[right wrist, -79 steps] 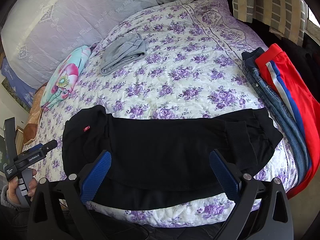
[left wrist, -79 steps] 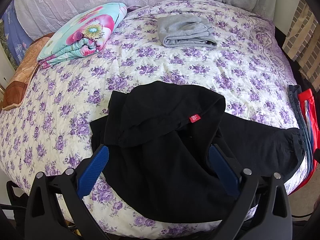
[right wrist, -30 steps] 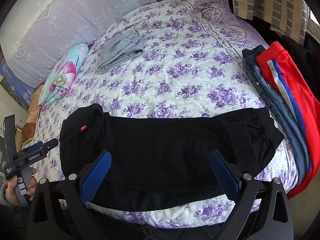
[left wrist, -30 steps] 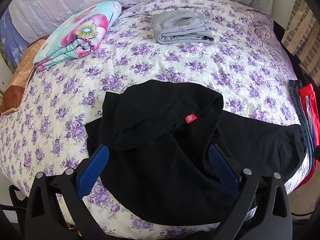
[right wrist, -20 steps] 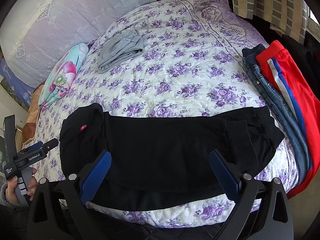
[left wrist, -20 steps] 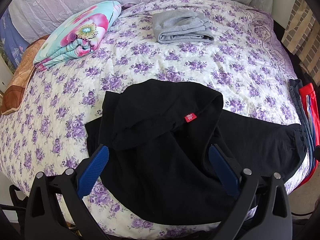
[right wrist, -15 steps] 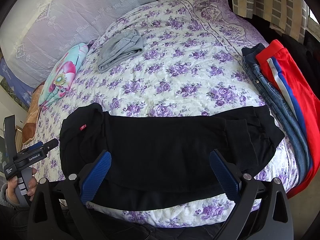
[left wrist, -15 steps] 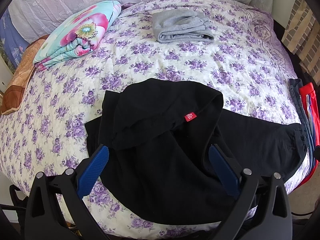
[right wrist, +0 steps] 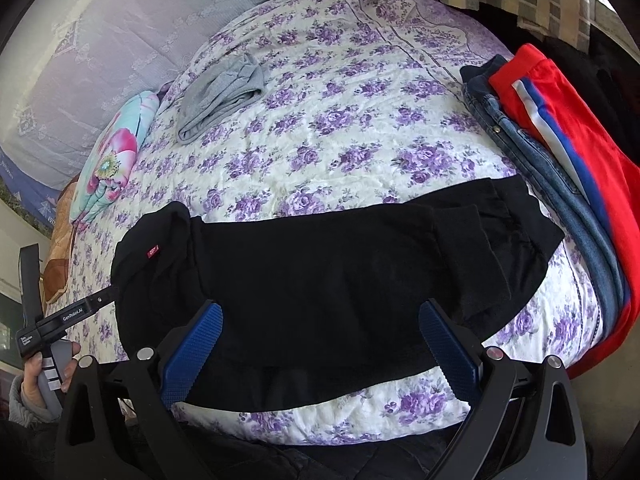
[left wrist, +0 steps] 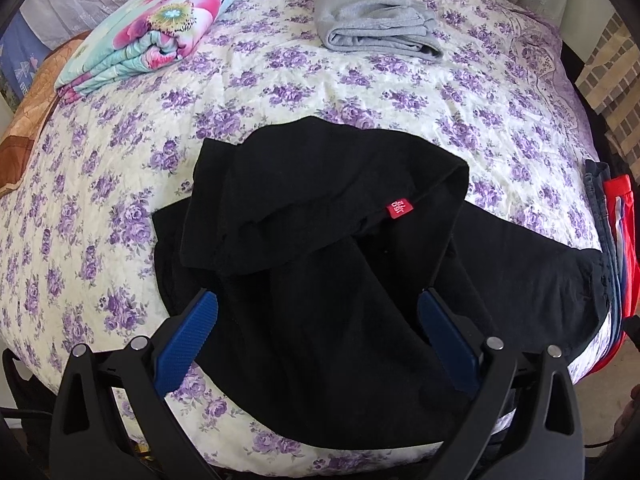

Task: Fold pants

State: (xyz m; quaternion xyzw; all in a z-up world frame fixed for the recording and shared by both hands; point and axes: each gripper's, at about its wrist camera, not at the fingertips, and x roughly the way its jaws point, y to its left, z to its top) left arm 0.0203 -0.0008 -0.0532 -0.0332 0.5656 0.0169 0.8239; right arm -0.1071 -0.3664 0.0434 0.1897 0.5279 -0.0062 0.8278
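Note:
Black pants (left wrist: 320, 280) lie across the near edge of the bed, waist end rumpled at the left with a small red tag (left wrist: 400, 209). In the right wrist view the pants (right wrist: 340, 276) stretch left to right, leg cuffs (right wrist: 500, 236) at the right. My left gripper (left wrist: 316, 320) is open and empty, hovering over the waist end. My right gripper (right wrist: 320, 328) is open and empty above the pants' middle. The left gripper's body and the hand holding it (right wrist: 52, 336) show at the far left of the right wrist view.
The bed has a purple-flowered quilt (left wrist: 360, 92). Folded grey pants (left wrist: 376, 26) and a folded floral blanket (left wrist: 148, 28) lie at the far side. Jeans (right wrist: 540, 160) and a red garment (right wrist: 580, 120) lie on the bed's right edge.
Both views have shifted only slightly; the left gripper has moved a little closer over the waist end. The pants have not moved and both grippers stay open.

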